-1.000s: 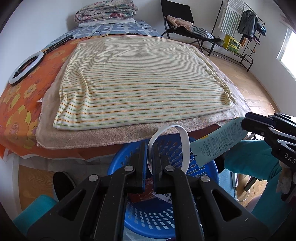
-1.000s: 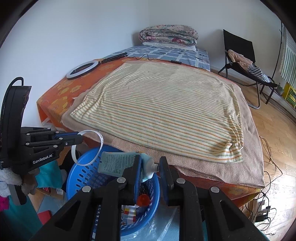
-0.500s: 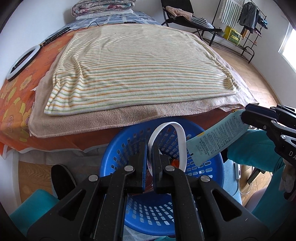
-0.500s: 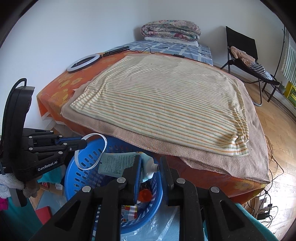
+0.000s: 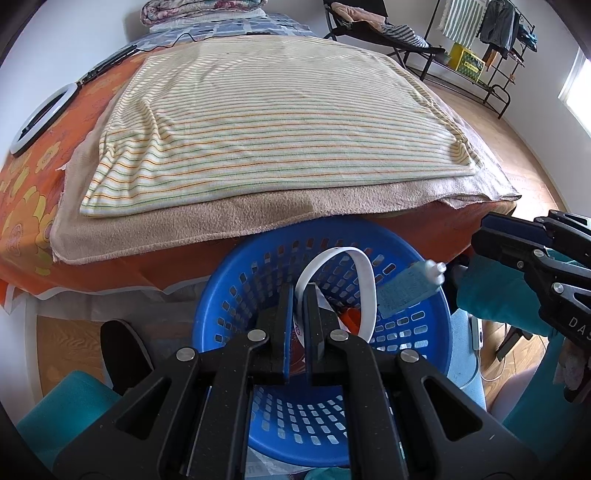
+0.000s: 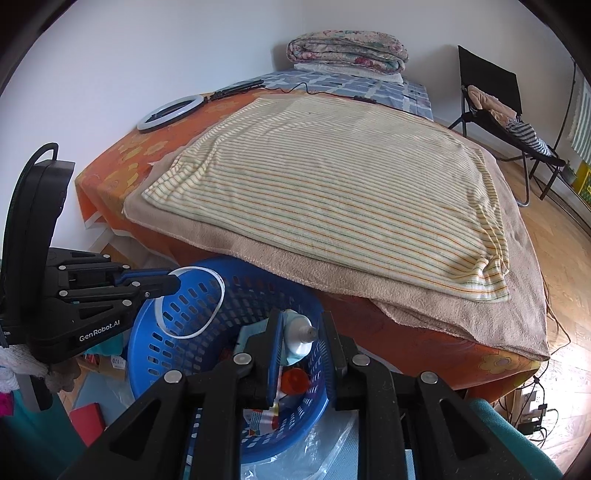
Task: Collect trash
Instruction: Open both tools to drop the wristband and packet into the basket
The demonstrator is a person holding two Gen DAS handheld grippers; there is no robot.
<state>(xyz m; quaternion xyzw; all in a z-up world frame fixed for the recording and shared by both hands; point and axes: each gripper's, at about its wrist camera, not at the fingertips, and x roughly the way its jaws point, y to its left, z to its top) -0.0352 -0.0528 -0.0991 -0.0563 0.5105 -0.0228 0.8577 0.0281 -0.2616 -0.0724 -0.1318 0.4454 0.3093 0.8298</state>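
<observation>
A blue perforated basket stands on the floor against the bed; it also shows in the right wrist view. My left gripper is shut on a white plastic strip loop and holds it over the basket. The loop also shows in the right wrist view. My right gripper is open over the basket. A pale blue tube with a white nozzle drops free between its fingers, tilted nozzle up; it also shows in the left wrist view. An orange cap lies in the basket.
The bed carries a striped blanket on a beige towel, its edge overhanging the basket. A ring light lies at the bed's far left. A folding chair and a clothes rack stand on the wooden floor.
Both grippers have moved down over the basket. My right gripper has opened and let go of the tube, which is falling into the basket. The left still holds the strip.
</observation>
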